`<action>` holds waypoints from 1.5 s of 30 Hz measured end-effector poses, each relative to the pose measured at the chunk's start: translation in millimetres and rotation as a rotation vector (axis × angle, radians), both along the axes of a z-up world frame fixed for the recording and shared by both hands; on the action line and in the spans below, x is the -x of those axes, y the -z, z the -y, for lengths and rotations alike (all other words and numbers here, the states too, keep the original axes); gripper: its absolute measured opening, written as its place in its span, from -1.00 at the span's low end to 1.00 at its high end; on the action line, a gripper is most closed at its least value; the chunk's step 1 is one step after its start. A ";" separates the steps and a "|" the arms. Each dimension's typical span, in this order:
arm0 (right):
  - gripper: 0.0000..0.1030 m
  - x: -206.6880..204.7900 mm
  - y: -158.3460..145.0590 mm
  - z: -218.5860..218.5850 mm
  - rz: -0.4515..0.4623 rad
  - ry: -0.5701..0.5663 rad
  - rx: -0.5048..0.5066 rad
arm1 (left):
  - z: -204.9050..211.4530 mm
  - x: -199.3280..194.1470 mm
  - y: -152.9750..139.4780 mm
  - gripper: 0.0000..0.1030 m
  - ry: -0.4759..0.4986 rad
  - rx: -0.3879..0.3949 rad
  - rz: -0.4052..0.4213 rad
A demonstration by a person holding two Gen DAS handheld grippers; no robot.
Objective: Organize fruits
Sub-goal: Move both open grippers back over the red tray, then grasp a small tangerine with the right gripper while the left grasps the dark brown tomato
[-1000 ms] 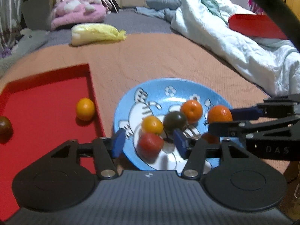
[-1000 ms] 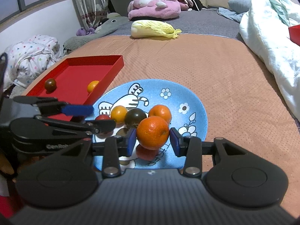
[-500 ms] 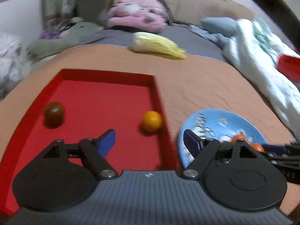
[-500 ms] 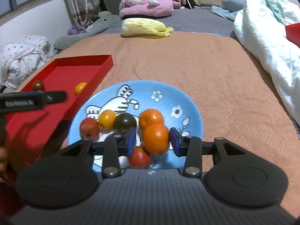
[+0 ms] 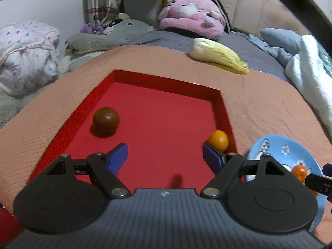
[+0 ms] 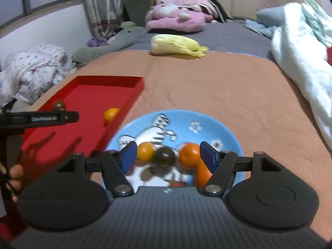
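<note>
The left tool (image 5: 165, 156) hangs over the red tray (image 5: 166, 116), jaws spread wide with nothing between them. In the tray lie 1 dark fruit (image 5: 106, 119) near its left wall and 1 yellow fruit (image 5: 218, 140) against its right wall. Just right of the tray, the right tool (image 6: 168, 157) hovers wide apart over the blue plate (image 6: 207, 124), which carries a yellow, a dark and 2 orange fruits (image 6: 189, 155).
</note>
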State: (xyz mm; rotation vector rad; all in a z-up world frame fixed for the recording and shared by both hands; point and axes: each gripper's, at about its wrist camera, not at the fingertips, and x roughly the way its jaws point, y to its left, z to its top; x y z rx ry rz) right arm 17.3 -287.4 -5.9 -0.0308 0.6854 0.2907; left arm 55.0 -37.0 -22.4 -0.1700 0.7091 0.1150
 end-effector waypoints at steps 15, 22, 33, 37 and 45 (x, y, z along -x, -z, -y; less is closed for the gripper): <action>0.16 -29.7 -1.3 -107.1 0.073 -0.300 0.152 | -55.6 -16.2 5.9 0.62 -0.141 0.002 -0.062; -0.11 -62.5 7.2 -130.6 0.041 -0.373 0.227 | -64.7 -32.0 8.5 0.62 -0.169 0.010 -0.084; -0.22 -80.2 31.3 -155.5 0.023 -0.426 0.397 | -62.7 -50.8 18.0 0.62 -0.151 0.040 -0.141; -0.21 -77.2 39.9 -163.1 0.070 -0.460 0.499 | -63.9 -53.8 21.4 0.64 -0.148 0.055 -0.155; -0.34 -73.9 30.3 -159.0 0.089 -0.434 0.448 | -65.7 -58.8 22.3 0.69 -0.142 0.059 -0.168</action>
